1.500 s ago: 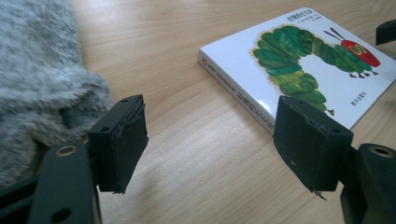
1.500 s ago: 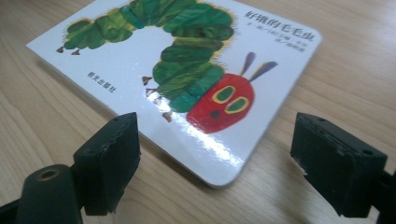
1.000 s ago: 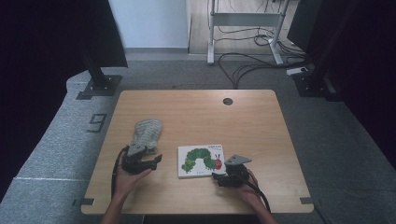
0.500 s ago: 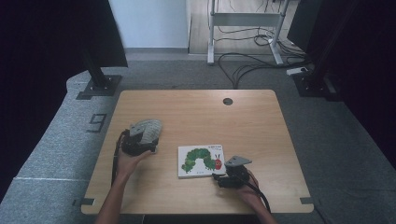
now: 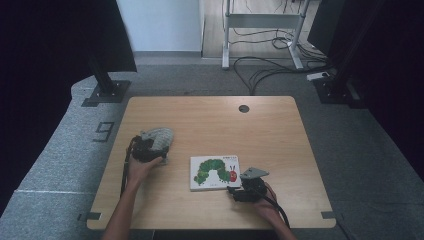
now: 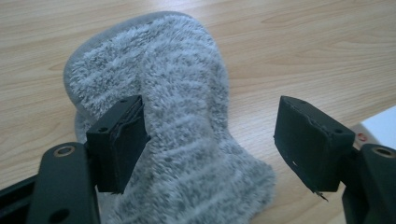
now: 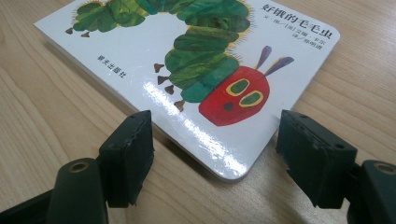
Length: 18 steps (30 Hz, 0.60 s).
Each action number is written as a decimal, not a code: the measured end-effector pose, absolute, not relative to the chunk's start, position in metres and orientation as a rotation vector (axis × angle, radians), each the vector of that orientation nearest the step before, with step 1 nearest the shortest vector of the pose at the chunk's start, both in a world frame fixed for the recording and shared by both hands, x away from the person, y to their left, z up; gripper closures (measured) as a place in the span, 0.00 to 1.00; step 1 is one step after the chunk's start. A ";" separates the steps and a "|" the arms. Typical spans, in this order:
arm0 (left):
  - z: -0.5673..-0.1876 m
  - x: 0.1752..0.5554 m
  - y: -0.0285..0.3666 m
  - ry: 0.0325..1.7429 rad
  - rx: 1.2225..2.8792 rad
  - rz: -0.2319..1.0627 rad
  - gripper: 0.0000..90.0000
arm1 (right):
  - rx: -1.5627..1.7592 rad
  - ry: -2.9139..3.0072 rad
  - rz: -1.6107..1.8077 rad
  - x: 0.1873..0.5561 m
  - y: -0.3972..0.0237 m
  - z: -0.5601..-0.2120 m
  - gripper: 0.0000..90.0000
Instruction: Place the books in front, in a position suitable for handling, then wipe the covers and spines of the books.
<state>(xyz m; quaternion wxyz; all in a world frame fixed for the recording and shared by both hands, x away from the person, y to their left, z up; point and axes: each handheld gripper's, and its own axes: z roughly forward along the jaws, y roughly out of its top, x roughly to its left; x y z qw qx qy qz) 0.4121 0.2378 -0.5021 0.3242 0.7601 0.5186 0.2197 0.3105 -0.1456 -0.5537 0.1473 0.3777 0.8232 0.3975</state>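
Standing beside the wooden table (image 5: 280, 150), I take in the big things first: the tabletop is pale wood with one round dark cable hole (image 5: 243, 108) near its far edge, and it sits on grey carpet. Beyond it stand a white desk frame (image 5: 260, 22) with loose cables on the floor, and a black stand on a base plate (image 5: 106, 92) off the far left corner. A grey figure nine (image 5: 102, 131) is marked on the carpet to the table's left.

On the table lie two things, one of each. The picture book (image 5: 215, 172) lies flat near the front edge, a little right of the middle, with a green caterpillar with a red head on its white cover. The fluffy grey slipper (image 5: 159, 137) lies left of it and well apart, on the left half of the table.

The left gripper (image 6: 210, 140) hovers over the slipper's heel end with its jaws spread; the fleece lies between and under them, and the pads do not press on it. The right gripper (image 7: 215, 149) rests at the book's near right corner, jaws spread wide either side of that corner without touching it. Nothing lies between the book and the slipper.
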 end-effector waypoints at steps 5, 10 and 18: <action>-0.507 0.423 0.240 1.383 2.022 0.578 0.28 | 1.079 2.371 1.139 0.311 -0.145 -0.554 0.30; -0.512 0.430 0.241 1.413 2.028 0.571 0.29 | 1.077 2.373 1.139 0.311 -0.145 -0.554 0.30; -0.528 0.435 0.241 1.456 2.052 0.539 0.37 | 1.072 2.371 1.132 0.310 -0.144 -0.554 0.29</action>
